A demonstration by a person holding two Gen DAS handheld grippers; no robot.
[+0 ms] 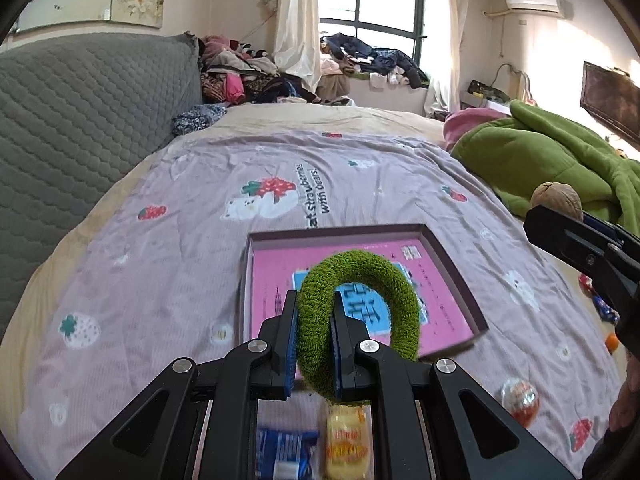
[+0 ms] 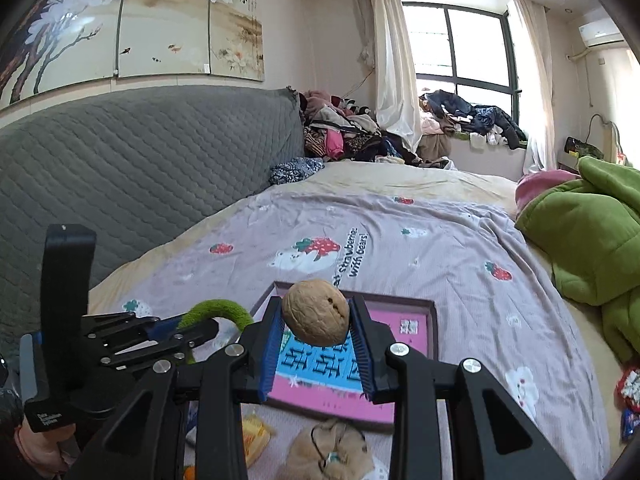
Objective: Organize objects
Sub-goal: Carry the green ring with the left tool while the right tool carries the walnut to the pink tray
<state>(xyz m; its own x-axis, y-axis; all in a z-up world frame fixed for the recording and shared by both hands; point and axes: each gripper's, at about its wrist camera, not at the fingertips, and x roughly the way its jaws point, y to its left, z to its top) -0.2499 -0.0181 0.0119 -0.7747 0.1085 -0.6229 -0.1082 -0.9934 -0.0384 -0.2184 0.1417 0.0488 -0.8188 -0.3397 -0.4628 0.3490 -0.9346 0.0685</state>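
Observation:
My left gripper is shut on a fuzzy green ring, one finger through its hole, and holds it above a shallow pink-lined box on the bed. My right gripper is shut on a brown walnut and holds it above the same box. In the left wrist view the right gripper with the walnut shows at the right edge. In the right wrist view the left gripper and the green ring show at the left.
Near the front of the bed lie a blue packet, a yellow snack packet, a clear ball and a beige pouch. A green blanket lies at the right. A grey quilted headboard stands at the left.

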